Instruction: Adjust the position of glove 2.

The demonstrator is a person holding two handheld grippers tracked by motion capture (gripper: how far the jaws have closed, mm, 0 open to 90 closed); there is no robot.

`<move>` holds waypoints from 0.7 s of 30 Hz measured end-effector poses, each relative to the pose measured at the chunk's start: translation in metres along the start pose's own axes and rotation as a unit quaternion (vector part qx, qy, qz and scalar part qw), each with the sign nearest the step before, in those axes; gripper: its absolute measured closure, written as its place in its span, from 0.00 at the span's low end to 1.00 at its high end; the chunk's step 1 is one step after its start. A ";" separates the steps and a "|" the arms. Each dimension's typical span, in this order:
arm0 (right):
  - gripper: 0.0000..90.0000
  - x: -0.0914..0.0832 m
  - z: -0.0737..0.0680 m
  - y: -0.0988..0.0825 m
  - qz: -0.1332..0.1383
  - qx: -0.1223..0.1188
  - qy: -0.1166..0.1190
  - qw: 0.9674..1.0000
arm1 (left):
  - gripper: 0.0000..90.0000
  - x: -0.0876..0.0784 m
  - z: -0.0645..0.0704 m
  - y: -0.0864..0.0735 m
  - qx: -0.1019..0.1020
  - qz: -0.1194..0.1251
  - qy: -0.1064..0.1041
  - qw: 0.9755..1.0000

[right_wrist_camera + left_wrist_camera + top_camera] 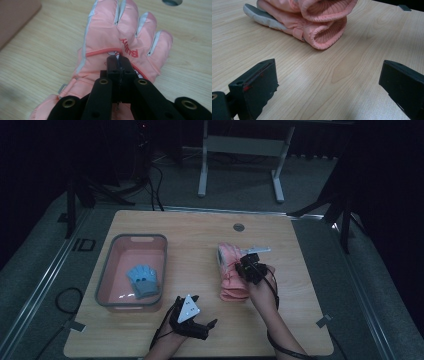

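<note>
Bin (pixel 104 270) near the table's left edge holds a blue glove. Left gripper (pixel 192 317) rests wide at the front edge. Right gripper (pixel 251 268), jaws together, presses the pink gloves (pixel 231 270) right of centre; closed jaws may just shove them.

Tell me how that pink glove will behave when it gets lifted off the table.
The pink glove looks padded and soft, so it will probably sag and flop. Its ribbed cuff lies open and folded, likely to dangle. It seems light, and its fabric shell may slip.
</note>
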State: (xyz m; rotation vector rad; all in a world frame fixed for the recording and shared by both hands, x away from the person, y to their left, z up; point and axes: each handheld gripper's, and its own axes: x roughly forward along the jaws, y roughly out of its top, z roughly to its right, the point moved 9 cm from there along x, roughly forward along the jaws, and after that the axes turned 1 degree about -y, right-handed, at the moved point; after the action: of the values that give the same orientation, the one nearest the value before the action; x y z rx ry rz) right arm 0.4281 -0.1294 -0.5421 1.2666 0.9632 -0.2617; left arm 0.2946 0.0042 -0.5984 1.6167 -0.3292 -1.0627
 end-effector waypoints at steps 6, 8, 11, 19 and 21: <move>0.98 0.009 -0.007 -0.015 -0.009 -0.008 0.001 1.000 | 0.02 0.000 0.000 0.000 -0.003 0.000 0.003 1.000; 0.97 0.008 -0.010 -0.016 -0.009 -0.018 0.005 1.000 | 0.02 0.001 0.000 0.000 -0.002 -0.003 0.005 1.000; 0.84 0.005 -0.010 -0.012 0.000 -0.019 0.014 1.000 | 0.02 0.001 0.000 -0.001 0.002 -0.006 0.010 1.000; 0.36 -0.021 0.003 0.003 0.069 -0.053 0.030 0.996 | 0.02 -0.005 -0.004 0.011 -0.007 0.005 0.041 0.999; 0.18 -0.029 0.008 0.003 0.070 -0.068 0.033 0.995 | 0.02 -0.009 -0.005 0.017 -0.020 0.010 0.047 0.999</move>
State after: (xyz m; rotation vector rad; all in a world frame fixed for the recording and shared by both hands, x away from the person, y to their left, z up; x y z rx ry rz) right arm 0.4163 -0.1453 -0.5189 1.2172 0.9277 -0.0432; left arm 0.2984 0.0078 -0.5790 1.6182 -0.2596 -0.9682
